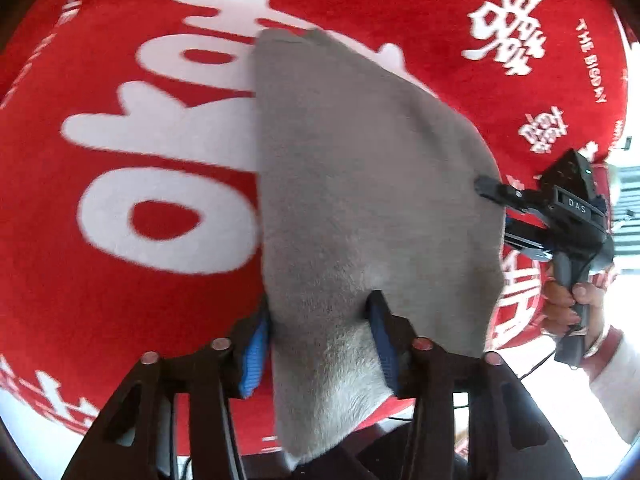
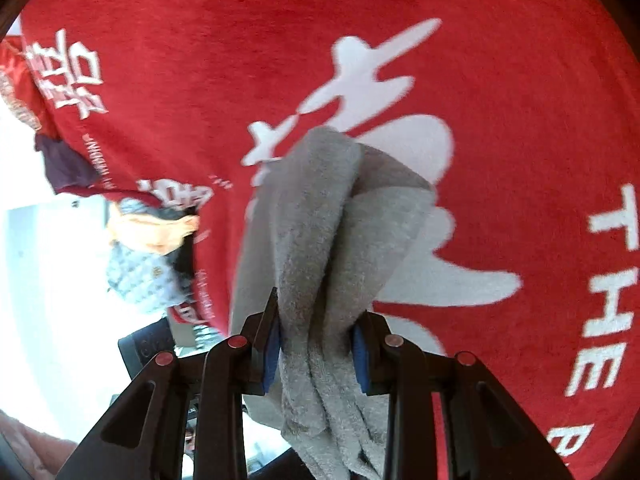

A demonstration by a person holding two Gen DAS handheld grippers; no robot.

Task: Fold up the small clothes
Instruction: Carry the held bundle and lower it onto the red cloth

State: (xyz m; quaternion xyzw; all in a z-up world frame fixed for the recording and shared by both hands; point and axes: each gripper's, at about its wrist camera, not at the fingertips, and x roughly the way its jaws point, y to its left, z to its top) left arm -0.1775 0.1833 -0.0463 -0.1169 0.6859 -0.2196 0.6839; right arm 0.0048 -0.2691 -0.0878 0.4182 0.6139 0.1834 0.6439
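Observation:
A small grey cloth (image 1: 360, 184) hangs stretched above the red mat, held at two edges. My left gripper (image 1: 320, 312) is shut on its near edge, the blue pads pressed against the fabric. My right gripper (image 2: 316, 320) is shut on a bunched fold of the same grey cloth (image 2: 320, 240). In the left wrist view the right gripper (image 1: 496, 200) shows at the cloth's right edge, held by a hand (image 1: 568, 304). The cloth's far corner (image 1: 288, 40) droops toward the mat.
A red mat (image 1: 120, 300) with large white characters covers the table. In the right wrist view a pile of other clothes (image 2: 148, 248) in blue, orange and dark fabric lies at the mat's left edge, with a maroon piece (image 2: 68, 168) beside it.

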